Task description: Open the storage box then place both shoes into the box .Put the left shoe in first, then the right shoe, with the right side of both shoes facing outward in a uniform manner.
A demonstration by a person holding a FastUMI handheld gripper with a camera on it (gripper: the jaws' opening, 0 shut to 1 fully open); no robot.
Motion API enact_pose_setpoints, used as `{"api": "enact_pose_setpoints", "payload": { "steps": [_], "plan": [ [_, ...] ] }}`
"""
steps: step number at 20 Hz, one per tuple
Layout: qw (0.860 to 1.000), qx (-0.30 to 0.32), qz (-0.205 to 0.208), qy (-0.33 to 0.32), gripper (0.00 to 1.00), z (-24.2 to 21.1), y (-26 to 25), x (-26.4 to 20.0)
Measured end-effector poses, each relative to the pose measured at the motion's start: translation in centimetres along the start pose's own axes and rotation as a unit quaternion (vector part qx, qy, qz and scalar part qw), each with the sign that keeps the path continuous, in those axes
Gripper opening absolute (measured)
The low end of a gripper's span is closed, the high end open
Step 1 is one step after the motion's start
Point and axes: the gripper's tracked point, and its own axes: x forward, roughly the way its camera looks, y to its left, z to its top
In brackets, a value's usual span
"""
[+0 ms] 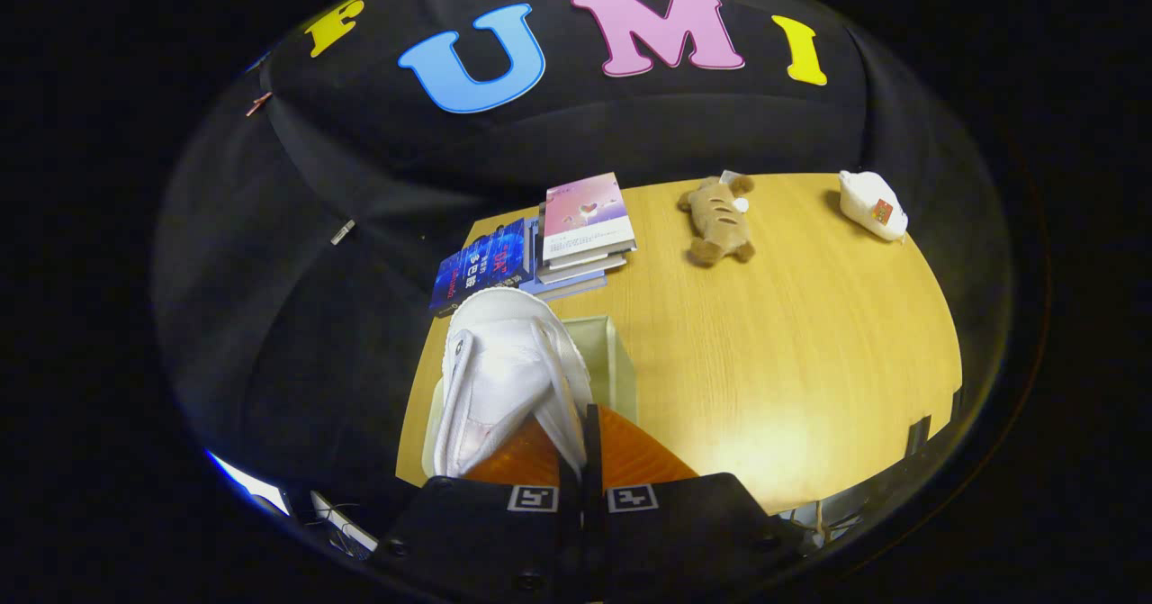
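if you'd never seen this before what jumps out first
A white shoe hangs pinched in the gripper, whose fingers are shut on its side, above a clear storage box on the wooden table. Beyond it lie stacked books, a brown plush toy and a white plush toy.

**What the gripper view hides**

The white shoe (504, 379) covers most of the storage box (612, 352), leaving one pale translucent corner beside it; whether the box stands open cannot be told; the gripper (580, 460) has its fingers nearly together at the shoe's rim, though the shoe's heel end is hidden behind them, so a two-sided grip is unsure; the stacked books (580, 235) beyond the shoe carry print too small to tell.
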Motion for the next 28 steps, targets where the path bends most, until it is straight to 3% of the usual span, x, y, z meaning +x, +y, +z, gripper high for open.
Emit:
{"api": "enact_pose_setpoints", "payload": {
  "steps": [8,10,13,14,15,17,24,28],
  "plan": [
    [0.993,-0.045,-0.105,0.038,0.05,-4.0,0.0,6.7],
    [0.993,-0.057,-0.101,0.023,0.1,-3.9,0.6,7.0],
    [0.989,-0.117,-0.091,-0.026,0.6,-1.9,1.5,6.1],
    [0.987,-0.129,-0.086,-0.034,0.69,-1.9,1.8,5.8],
    [0.987,-0.133,-0.08,-0.036,0.85,-2.0,1.9,5.8],
    [0.987,-0.139,-0.072,-0.036,1.0,-2.2,1.5,5.4],
    [0.992,-0.106,-0.009,-0.068,0.99,-1.1,-0.5,3.0],
    [0.986,-0.106,-0.005,-0.125,0.99,1.6,-4.8,-1.0]
  ]
}}
